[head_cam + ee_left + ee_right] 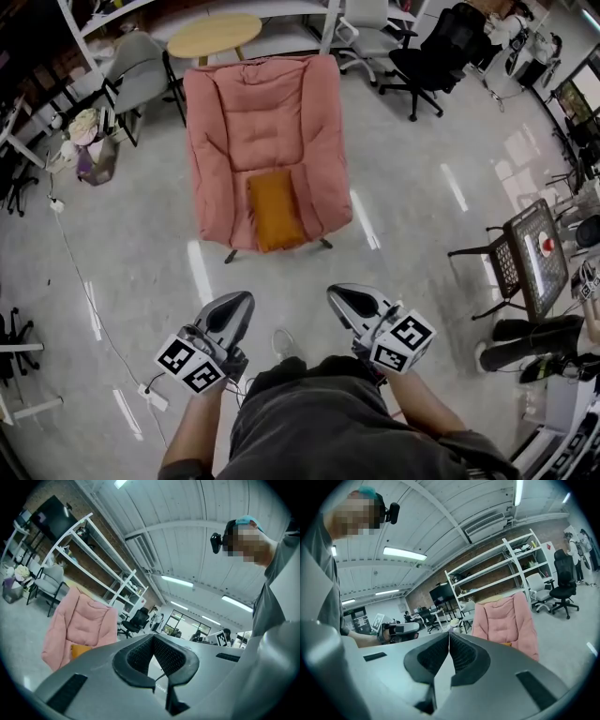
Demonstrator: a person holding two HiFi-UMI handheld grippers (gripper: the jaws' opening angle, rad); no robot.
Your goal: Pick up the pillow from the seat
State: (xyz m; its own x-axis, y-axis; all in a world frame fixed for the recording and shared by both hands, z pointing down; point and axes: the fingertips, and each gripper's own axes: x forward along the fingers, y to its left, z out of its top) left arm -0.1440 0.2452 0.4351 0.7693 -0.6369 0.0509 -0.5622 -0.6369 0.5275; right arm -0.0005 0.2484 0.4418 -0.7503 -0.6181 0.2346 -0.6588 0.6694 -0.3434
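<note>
An orange pillow lies on the front of the seat of a pink padded chair, a good step ahead of me. Both grippers hang low in front of my body, short of the chair and touching nothing. The left gripper is shut, its tips meeting with nothing between them. The right gripper is shut and empty too. In the left gripper view the left gripper points past the chair, where the pillow peeks out. From the right gripper the chair stands right of the closed tips.
Behind the pink chair stand a round wooden table and a grey chair. A black office chair is at the back right and a black metal side table at my right. A cable and power strip lie on the floor at left.
</note>
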